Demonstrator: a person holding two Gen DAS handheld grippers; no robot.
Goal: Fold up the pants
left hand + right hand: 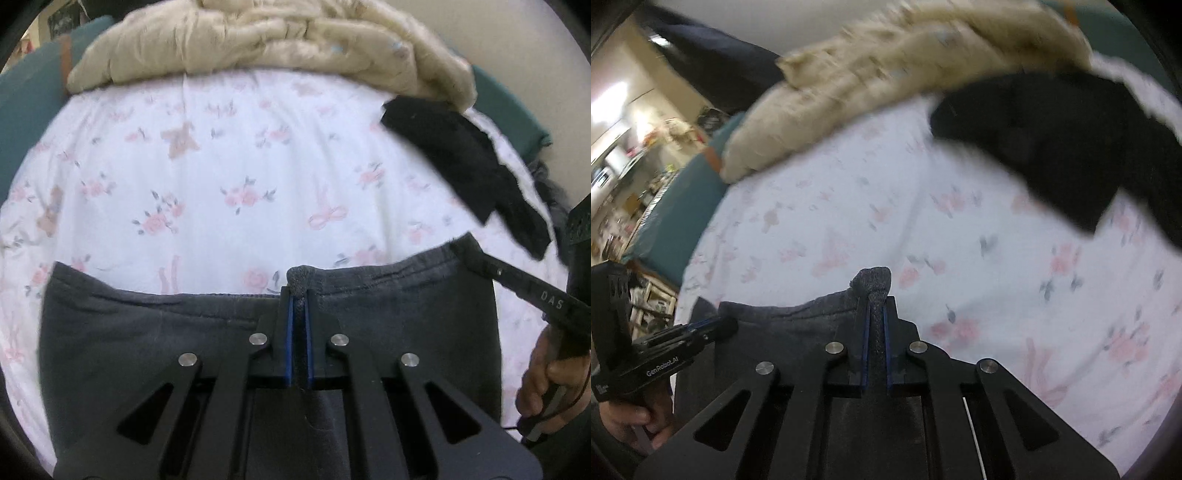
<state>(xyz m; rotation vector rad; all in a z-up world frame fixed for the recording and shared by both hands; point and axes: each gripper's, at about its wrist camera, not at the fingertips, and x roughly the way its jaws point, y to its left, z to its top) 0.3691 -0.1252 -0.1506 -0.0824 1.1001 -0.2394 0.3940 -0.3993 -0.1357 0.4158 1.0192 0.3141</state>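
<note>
left gripper clenched on dark grey fleece pants waistband | right gripper likewise | risk: uneven pull skews fold, thick hem slips

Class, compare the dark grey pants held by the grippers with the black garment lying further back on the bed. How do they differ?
The grey pants are charcoal; the black garment is darker, near pure black. The pants are pinched by the left gripper and the right gripper; the black garment lies untouched. The pants sit nearest the cameras; the black garment lies by the beige comforter. Both rest on the floral sheet.
</note>
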